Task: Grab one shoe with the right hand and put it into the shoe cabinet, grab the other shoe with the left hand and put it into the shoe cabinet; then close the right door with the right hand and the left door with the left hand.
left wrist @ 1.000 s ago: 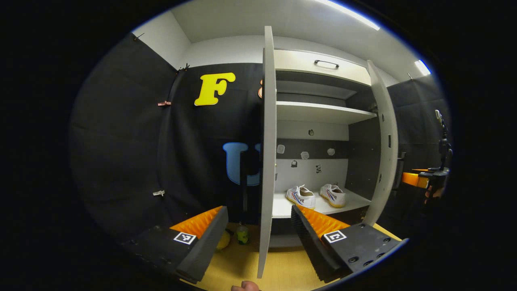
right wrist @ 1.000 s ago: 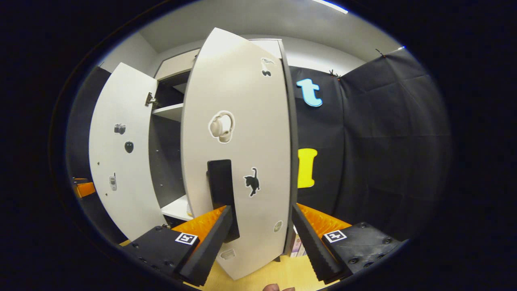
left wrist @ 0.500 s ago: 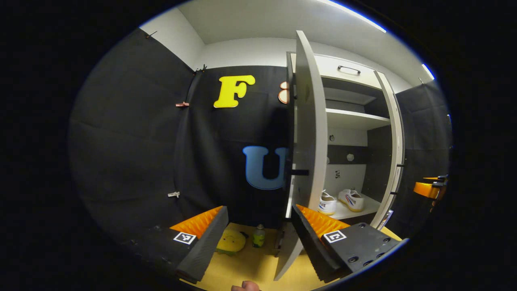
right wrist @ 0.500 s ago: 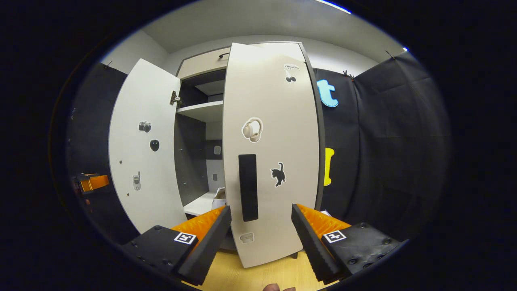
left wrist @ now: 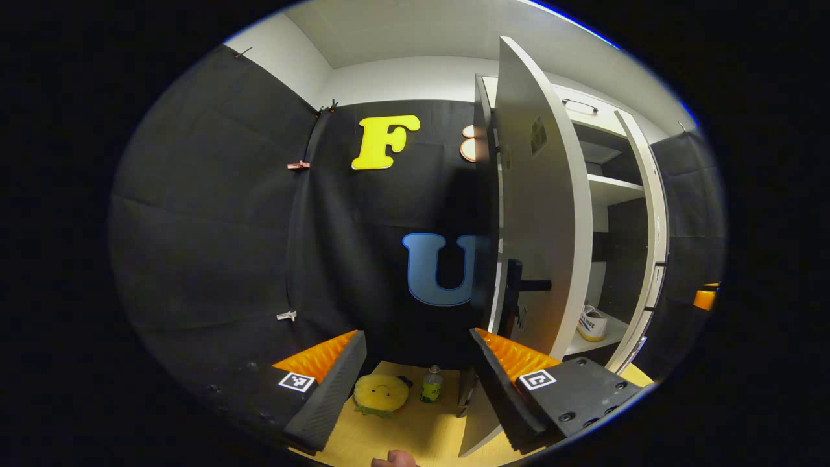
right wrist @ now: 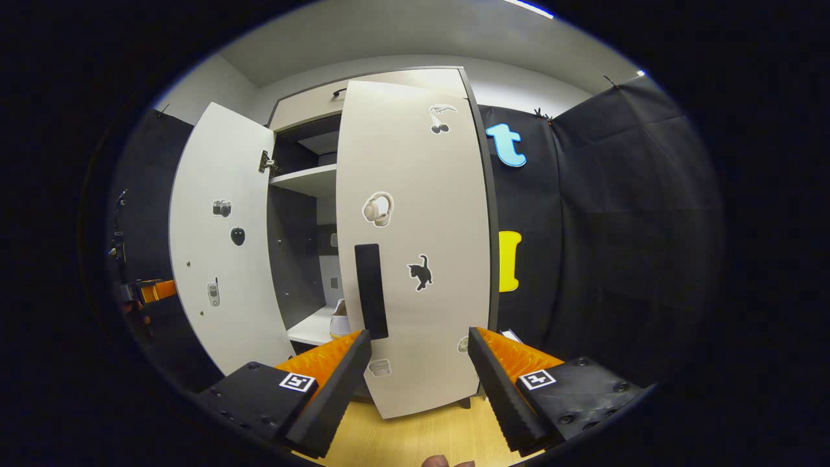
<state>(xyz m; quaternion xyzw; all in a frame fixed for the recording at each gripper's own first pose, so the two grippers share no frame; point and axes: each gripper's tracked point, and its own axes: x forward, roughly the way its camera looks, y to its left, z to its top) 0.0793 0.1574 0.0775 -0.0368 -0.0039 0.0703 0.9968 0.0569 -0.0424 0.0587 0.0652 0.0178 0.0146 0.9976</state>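
Both grippers I am steering are spread wide and hold nothing: my right gripper (right wrist: 419, 363) faces the outer front of the right door (right wrist: 415, 259), its fingers either side of the lower end of the black handle (right wrist: 371, 292) without touching it, and my left gripper (left wrist: 415, 363) sits at the outer side of the left door (left wrist: 538, 220), whose black handle (left wrist: 526, 285) juts out just above the right finger. I judge the shoes to be already stowed and the door-closing step to be in hand: in the left gripper view a white shoe (left wrist: 591, 323) rests on the lower shelf (left wrist: 603, 334) of the shoe cabinet (right wrist: 305, 188), and in the right gripper view a sliver of white shoe (right wrist: 340, 319) peeps out beside the right door's edge. I cannot tell whether these are the same shoe. Next, I think, the right door needs a push flat against the cabinet, then the left door, which stands much wider open. Counted: two doors, two handles, two shelves visible, one shoe in each view. Six stickers show on the door faces in the right gripper view, plus part of another at the right door's lower edge. On the wooden floor (left wrist: 415, 428) on the near left lie one yellow round toy (left wrist: 380, 392) and one small bottle (left wrist: 430, 384).
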